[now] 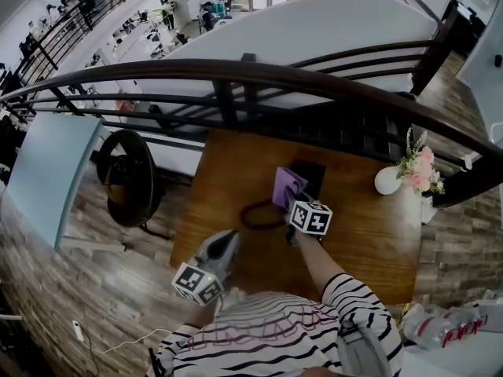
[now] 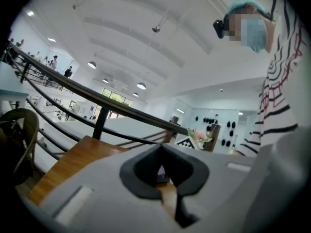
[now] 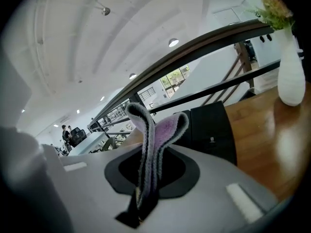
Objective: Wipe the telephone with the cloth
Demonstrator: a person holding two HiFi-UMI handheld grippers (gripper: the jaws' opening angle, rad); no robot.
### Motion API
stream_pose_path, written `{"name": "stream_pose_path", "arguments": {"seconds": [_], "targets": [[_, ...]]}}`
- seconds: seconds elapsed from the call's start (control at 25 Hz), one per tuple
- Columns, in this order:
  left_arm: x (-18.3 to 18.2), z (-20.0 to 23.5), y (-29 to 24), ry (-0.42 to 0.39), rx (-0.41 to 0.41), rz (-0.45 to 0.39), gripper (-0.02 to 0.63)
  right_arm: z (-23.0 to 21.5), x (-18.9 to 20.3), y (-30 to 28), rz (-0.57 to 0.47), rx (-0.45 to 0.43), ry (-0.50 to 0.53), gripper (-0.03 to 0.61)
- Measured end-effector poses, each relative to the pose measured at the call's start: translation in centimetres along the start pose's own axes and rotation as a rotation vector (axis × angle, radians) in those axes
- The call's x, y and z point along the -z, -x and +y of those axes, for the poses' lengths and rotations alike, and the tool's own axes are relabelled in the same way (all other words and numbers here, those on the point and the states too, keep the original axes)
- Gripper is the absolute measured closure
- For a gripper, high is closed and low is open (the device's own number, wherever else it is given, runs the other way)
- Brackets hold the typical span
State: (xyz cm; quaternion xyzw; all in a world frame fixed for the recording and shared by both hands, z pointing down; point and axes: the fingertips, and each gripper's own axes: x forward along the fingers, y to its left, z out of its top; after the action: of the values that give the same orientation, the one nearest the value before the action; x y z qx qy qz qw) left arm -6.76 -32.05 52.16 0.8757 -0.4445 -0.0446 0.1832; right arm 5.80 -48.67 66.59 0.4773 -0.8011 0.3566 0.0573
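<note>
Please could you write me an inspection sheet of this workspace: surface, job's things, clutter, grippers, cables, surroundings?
Surface: wooden table, mostly bare.
Job's things: black telephone at the far side of the table; purple cloth held up in front of it, contact cannot be told.
Clutter: white vase with flowers at the table's right edge.
Grippers: left gripper shut, empty, over the near edge; right gripper shut on the cloth.
Cables: dark loop on the table beside the telephone, perhaps its cord; white cable on the floor.
Surroundings: railing behind the table; chair at left.
</note>
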Motion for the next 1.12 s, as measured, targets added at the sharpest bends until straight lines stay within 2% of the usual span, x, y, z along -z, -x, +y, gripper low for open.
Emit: {"name": "stream_pose_path", "arguments": {"seconds": [0.2,0.64,0.88,1.12], "targets": [[0.0,0.1,0.0,-0.005,0.0,0.003,0.611,-2.4,0.2,0.3,0.01,0.06,0.003,0.543],[1.1,-1.8,-2.2,0.004,0.079,0.026,0.611,-10.2,0.0,5.5,-0.017,0.216,-0.025,0.543],[1.2,-2.7,-3.2,-0.001,0.114,0.033,0.611,-13.0,-0.4,7.9,-0.035,0.284,-0.053,0.543],[1.2,-2.7,-3.2,-0.002,0.123,0.031,0.611,-12.5,-0.4,8.4,-0.056,0.274,-0.062,0.543]]}}
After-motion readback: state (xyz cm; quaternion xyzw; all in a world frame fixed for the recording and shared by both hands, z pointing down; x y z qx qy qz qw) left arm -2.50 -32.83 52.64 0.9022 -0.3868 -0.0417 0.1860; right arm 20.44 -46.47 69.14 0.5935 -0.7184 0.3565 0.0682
